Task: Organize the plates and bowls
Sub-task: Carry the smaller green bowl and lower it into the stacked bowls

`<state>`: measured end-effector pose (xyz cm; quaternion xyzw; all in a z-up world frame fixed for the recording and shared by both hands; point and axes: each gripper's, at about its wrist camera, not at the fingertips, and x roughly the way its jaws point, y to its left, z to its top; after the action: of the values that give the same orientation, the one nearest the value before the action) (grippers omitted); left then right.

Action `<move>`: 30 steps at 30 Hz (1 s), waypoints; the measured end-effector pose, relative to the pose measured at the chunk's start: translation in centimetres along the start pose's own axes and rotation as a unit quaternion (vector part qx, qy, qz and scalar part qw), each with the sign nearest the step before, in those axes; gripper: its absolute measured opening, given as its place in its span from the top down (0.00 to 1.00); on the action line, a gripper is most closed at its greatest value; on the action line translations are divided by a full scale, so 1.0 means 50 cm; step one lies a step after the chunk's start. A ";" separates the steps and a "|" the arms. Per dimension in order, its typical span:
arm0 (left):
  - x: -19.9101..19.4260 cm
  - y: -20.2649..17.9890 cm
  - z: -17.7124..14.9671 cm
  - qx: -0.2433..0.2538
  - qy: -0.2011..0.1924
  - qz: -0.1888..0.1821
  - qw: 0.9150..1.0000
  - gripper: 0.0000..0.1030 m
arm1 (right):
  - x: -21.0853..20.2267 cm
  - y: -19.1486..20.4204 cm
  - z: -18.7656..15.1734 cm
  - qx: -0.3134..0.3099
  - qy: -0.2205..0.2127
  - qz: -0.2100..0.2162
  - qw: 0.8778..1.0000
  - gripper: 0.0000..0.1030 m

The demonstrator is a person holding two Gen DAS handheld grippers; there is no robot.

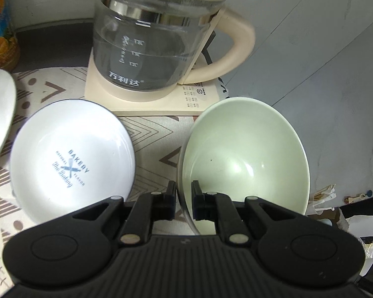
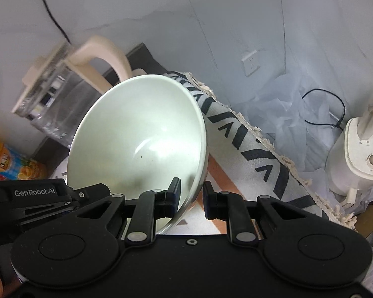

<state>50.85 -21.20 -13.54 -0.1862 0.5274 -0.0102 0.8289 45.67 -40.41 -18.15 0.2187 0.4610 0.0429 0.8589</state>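
While each gripper (image 1: pixel 183 190) (image 2: pixel 191 192) pinches one green bowl (image 1: pixel 246 156), two white plates (image 1: pixel 69 159) lie beside.

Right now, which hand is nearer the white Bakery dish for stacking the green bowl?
Left, probably: left gripper and right gripper both pinch the green bowl, but the Bakery dish lies beside the left one.

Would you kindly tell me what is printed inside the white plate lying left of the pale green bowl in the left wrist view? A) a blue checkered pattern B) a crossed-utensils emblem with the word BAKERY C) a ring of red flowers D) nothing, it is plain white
B: the white plate shows a grey-blue emblem of crossed utensils under the word BAKERY, beside the pale green bowl.
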 end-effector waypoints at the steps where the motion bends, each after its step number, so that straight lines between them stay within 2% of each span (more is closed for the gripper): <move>1: -0.006 -0.001 -0.003 0.001 -0.003 0.000 1.000 0.90 | -0.007 0.003 -0.002 0.000 -0.002 0.002 1.000 0.82; 30: -0.200 0.060 -0.111 -0.014 -0.062 0.005 0.998 0.90 | -0.161 0.070 -0.120 -0.050 -0.048 0.041 0.997 0.81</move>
<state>41.02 -17.94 -7.88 -0.1957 0.4764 0.0126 0.8571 36.67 -37.48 -13.34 0.1961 0.4072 0.0899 0.8875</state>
